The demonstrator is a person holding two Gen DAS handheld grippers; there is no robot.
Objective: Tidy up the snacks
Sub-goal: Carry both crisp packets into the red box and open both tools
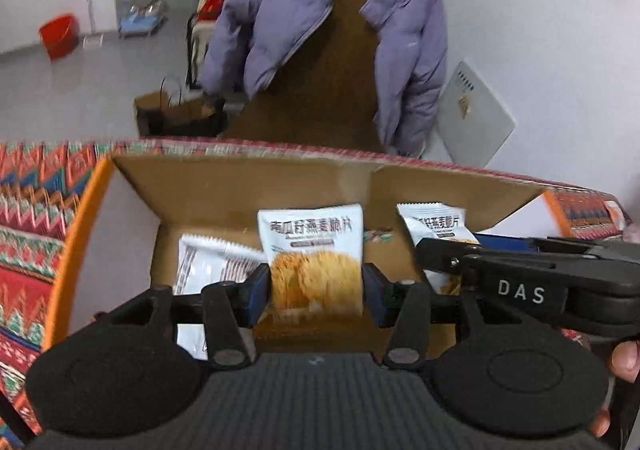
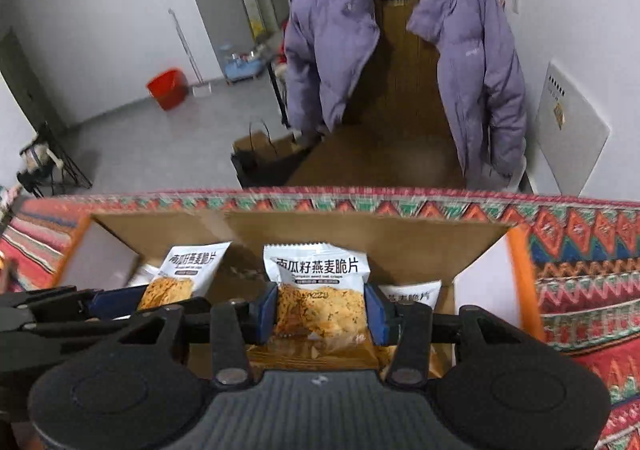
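An open cardboard box [image 1: 240, 185] [image 2: 400, 242] with orange-edged flaps lies below both grippers. My left gripper [image 1: 316, 290] is shut on a white oat-crisp snack packet [image 1: 316, 250], held upright over the box's inside. My right gripper [image 2: 320, 314] is shut on a like packet [image 2: 320, 290], its blue pads pressing both sides. Each gripper shows in the other's view: the right gripper [image 1: 440, 262] with its packet [image 1: 436, 221], the left gripper [image 2: 116, 300] with its packet [image 2: 182, 276]. More packets lie in the box [image 1: 208, 266] [image 2: 412, 294].
The box rests on a red patterned cloth [image 1: 32, 217] [image 2: 580, 250]. Beyond the table's far edge stands a chair with a purple jacket [image 1: 320, 9] [image 2: 400, 41], a paper bag [image 2: 268, 157] on the floor, a red bucket [image 2: 168, 87], and a white board [image 2: 572, 129] against the wall.
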